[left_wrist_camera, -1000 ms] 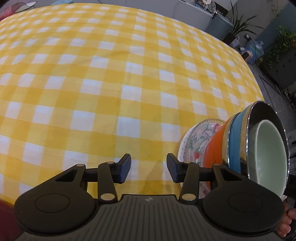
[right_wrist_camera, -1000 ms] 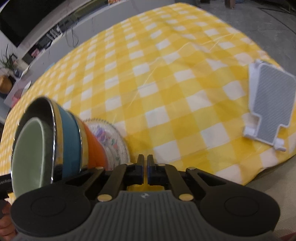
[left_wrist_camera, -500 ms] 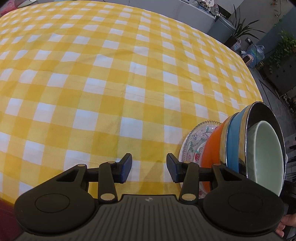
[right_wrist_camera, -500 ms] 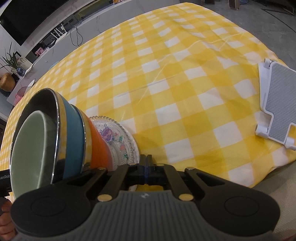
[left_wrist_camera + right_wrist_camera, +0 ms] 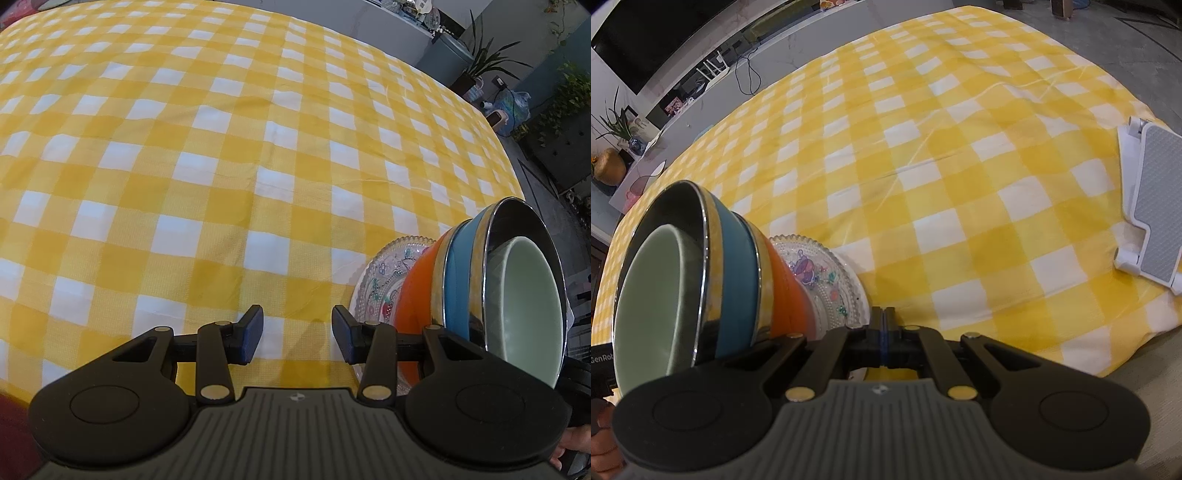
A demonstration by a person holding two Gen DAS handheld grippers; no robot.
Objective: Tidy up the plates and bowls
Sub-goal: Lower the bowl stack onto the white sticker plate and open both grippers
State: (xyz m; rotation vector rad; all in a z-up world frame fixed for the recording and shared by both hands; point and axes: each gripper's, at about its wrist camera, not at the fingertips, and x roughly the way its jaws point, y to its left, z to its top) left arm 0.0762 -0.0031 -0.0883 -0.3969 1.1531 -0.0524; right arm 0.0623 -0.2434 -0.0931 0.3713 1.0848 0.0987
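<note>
The stacking is looking nearly done: a pale green bowl [image 5: 653,306] is sitting inside a steel-rimmed blue bowl [image 5: 737,273], that inside an orange bowl [image 5: 788,295], all on the patterned glass plate [image 5: 831,284] near the tablecloth [image 5: 923,166] edge. The right gripper [image 5: 882,332] is pressing its fingers together beside the plate, apparently on nothing. The left gripper [image 5: 297,334] is hanging empty, fingers apart. A white stand [image 5: 1148,206] is lying well right of the plate. Only "GenRob" is reading on a black edge.

A lived-in home: yellow gingham tablecloth [image 5: 236,155], potted plants [image 5: 480,55], dark television [image 5: 646,40] on the wall.
</note>
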